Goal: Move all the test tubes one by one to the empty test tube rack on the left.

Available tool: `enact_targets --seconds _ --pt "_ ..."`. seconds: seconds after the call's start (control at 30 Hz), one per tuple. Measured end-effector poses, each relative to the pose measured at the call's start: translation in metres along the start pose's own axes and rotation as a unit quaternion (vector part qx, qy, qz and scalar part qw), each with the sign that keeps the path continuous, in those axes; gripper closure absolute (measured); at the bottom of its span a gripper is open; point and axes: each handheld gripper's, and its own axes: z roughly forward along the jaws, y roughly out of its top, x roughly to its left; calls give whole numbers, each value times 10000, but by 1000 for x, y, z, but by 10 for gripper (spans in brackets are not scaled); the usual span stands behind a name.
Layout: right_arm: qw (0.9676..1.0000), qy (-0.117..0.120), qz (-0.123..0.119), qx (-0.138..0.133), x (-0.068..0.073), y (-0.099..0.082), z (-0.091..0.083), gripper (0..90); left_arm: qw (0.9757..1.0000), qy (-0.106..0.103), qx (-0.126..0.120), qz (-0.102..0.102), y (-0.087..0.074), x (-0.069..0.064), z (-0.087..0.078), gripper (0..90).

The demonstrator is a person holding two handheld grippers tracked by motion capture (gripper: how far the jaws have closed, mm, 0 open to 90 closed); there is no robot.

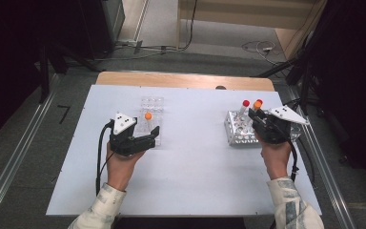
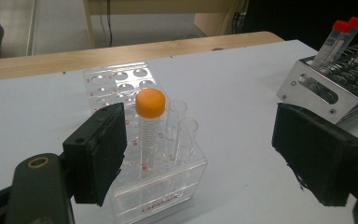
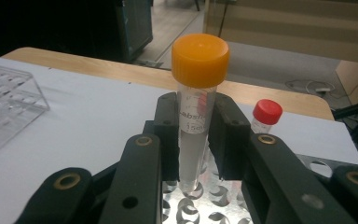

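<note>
High view shows two racks, clear rack (image 1: 151, 119) with one orange-capped tube (image 1: 147, 116), metal rack (image 1: 238, 130); right gripper (image 1: 256, 116) clamps one orange-capped sample tube (image 3: 196, 107), left gripper (image 1: 147, 137) jaws apart.

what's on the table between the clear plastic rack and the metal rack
Nothing: in the high view, bare white table runs between the clear rack and the metal rack.
</note>
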Motion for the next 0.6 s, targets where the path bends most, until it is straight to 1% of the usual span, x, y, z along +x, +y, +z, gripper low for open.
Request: enact_targets --seconds 0.1,0.37,0.43,0.6 --pt "9999 117 -63 -7 6 0 -4 714 10000 8 12 0 0 0 0 185" --pt "9990 443 -103 -56 24 -2 -8 714 10000 2 12 -10 0 0 0 189" --pt "9983 569 -72 -41 30 -6 -7 714 10000 -13 22 -12 0 -1 0 190" --pt "9967 789 -159 87 48 -16 -2 714 10000 -72 38 9 -1 -4 1 192"
